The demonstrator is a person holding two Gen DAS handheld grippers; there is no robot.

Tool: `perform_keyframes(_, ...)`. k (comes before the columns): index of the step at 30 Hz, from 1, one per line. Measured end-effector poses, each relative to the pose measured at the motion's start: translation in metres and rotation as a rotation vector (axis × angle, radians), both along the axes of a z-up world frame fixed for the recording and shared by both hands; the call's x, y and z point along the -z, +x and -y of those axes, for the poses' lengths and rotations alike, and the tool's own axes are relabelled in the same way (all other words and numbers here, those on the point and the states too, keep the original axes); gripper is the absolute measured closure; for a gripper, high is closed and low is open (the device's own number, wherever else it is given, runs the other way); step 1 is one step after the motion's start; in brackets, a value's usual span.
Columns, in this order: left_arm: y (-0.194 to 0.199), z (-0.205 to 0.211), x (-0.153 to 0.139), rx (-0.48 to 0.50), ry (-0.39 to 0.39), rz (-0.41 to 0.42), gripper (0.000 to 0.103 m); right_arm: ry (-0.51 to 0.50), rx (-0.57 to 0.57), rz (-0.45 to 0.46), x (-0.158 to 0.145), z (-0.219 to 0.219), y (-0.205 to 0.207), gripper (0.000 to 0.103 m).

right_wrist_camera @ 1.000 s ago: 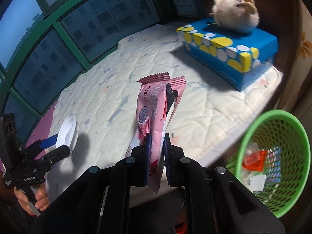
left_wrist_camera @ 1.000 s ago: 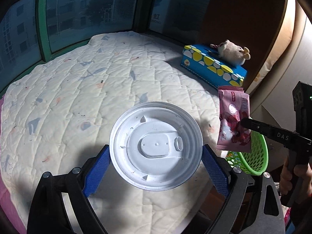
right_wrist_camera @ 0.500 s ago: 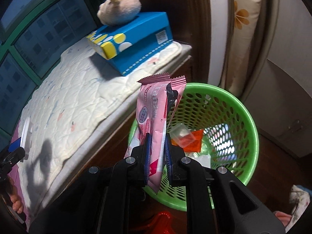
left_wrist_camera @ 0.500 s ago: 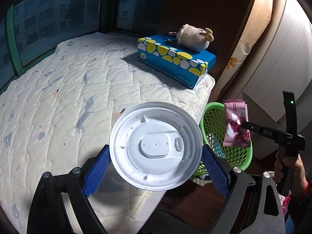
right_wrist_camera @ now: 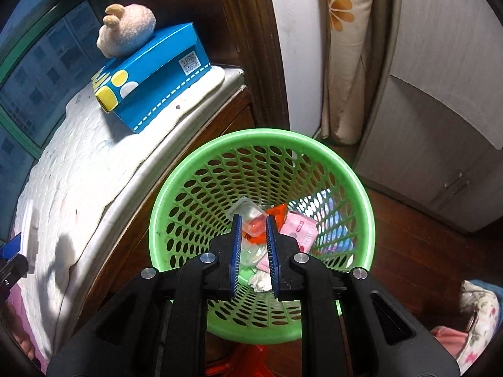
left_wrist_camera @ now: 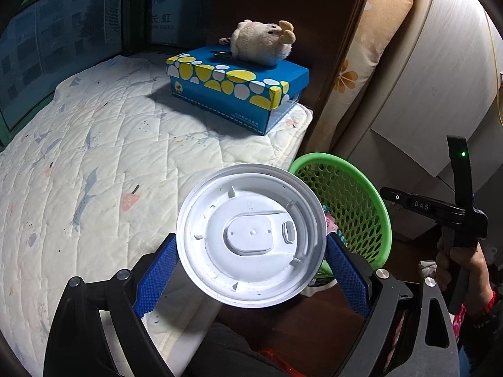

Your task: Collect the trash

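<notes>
My left gripper (left_wrist_camera: 250,251) is shut on a white plastic cup lid (left_wrist_camera: 250,235), held flat between the blue pads over the bed's edge, just left of the green mesh basket (left_wrist_camera: 361,185). My right gripper (right_wrist_camera: 254,229) is open and empty, a small gap between its pads, right above the green basket (right_wrist_camera: 201,169). The pink snack wrapper (right_wrist_camera: 300,229) lies inside the basket among other wrappers. The right gripper also shows in the left wrist view (left_wrist_camera: 421,204), over the basket's right side.
A blue spotted tissue box (left_wrist_camera: 239,91) with a plush toy (left_wrist_camera: 261,42) on it sits on the quilted mattress (left_wrist_camera: 94,157). A floral cushion (right_wrist_camera: 345,47) and grey cabinet (right_wrist_camera: 440,110) stand behind the basket. The floor is dark wood.
My right gripper opened and the pink wrapper dropped into the basket. Both grippers moved right, toward the basket, the left one still holding the lid.
</notes>
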State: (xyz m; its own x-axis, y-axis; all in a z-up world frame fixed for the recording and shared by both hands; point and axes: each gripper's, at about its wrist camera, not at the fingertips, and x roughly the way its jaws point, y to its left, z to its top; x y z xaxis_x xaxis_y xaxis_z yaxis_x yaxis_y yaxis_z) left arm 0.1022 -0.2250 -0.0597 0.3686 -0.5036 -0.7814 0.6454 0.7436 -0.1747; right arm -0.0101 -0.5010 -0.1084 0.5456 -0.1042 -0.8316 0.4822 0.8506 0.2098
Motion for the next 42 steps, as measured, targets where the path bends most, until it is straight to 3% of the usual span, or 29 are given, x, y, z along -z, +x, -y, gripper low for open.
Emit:
perform_keyframes(2, -0.003, 0.011, 0.002, 0.019, 0.006, 0.000, 0.014, -0.001, 0.001, 0.012, -0.004, 0.001, -0.006, 0.065)
perform_keyframes(4, -0.006, 0.022, 0.003, 0.038, 0.012, 0.001, 0.014, -0.006, 0.007, 0.029, -0.009, 0.001, -0.012, 0.055)
perform_keyframes(14, -0.020, 0.078, 0.017, 0.119, 0.034, -0.024, 0.014, 0.003, 0.037, 0.086, -0.024, 0.004, -0.045, 0.033)
perform_keyframes(28, -0.026, 0.133, 0.045, 0.173, 0.079, -0.074, 0.013, 0.030, 0.095, 0.082, -0.018, 0.016, -0.082, 0.029)
perform_keyframes(34, -0.024, 0.135, 0.050, 0.165, 0.067, -0.103, 0.011, 0.025, 0.095, 0.079, -0.014, 0.012, -0.088, 0.026)
perform_keyframes(42, -0.026, 0.116, 0.034, 0.134, 0.049, -0.065, 0.010, 0.022, 0.058, 0.092, -0.018, -0.002, -0.083, 0.026)
